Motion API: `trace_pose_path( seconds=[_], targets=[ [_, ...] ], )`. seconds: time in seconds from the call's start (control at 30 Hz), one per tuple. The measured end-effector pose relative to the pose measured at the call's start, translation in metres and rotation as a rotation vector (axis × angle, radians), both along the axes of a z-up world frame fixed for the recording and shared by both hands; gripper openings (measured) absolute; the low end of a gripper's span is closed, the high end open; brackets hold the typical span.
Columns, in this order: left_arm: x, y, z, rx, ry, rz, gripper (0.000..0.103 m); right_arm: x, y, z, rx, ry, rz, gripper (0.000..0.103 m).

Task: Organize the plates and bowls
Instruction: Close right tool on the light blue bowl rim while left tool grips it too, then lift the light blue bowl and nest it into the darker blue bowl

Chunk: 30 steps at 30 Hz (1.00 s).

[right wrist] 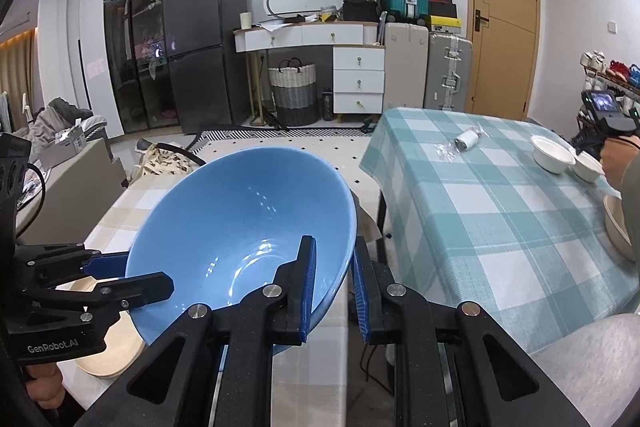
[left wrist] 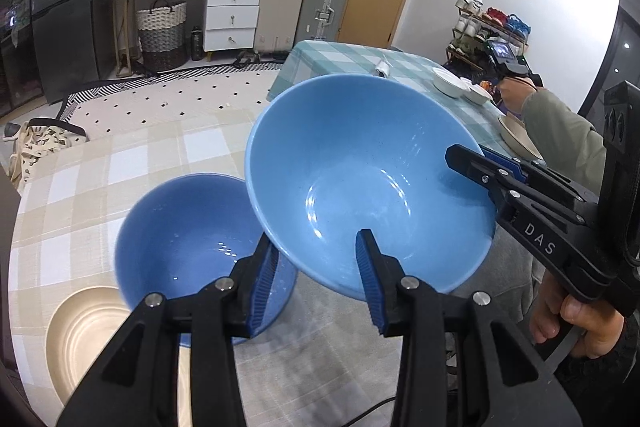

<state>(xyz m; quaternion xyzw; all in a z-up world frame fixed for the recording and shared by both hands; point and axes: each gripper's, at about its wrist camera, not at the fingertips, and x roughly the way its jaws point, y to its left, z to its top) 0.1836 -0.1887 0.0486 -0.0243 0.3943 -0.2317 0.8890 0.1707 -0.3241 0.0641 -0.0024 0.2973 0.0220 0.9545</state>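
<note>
A large blue bowl is held tilted in the air above the beige checked table. My right gripper is shut on its rim, one finger inside and one outside; it also shows in the left wrist view. My left gripper is open around the bowl's near rim, its fingers apart from the wall. A second, darker blue bowl stands on the table below left. A beige plate lies beside it. The large bowl also shows in the right wrist view.
A second table with a teal checked cloth stands to the right, bearing white bowls, a beige bowl and a small roll. Another person's hand with a device reaches over it. Suitcases, drawers and a basket stand behind.
</note>
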Motion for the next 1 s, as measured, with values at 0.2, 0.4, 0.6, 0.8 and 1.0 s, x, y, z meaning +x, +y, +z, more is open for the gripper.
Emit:
trace_pose_path(
  seconds=[0.2, 0.4, 0.6, 0.8, 1.0],
  targets=[
    [0.001, 0.023, 0.003, 0.001, -0.010, 0.038, 0.039, 0.001, 0.024, 0.007, 0.004, -0.020, 0.039, 0.018],
    [-0.002, 0.042, 0.006, -0.001, -0.018, 0.074, 0.039, 0.005, 0.045, 0.011, 0.013, -0.035, 0.071, 0.018],
    [-0.007, 0.062, 0.008, -0.005, -0.027, 0.103, 0.039, 0.008, 0.065, 0.013, 0.022, -0.042, 0.098, 0.018],
    [-0.008, 0.079, 0.005, -0.003, -0.026, 0.131, 0.038, 0.014, 0.083, 0.008, 0.032, -0.029, 0.126, 0.018],
    [-0.009, 0.092, -0.001, 0.005, -0.011, 0.157, 0.038, 0.021, 0.096, -0.002, 0.030, -0.006, 0.151, 0.019]
  ],
)
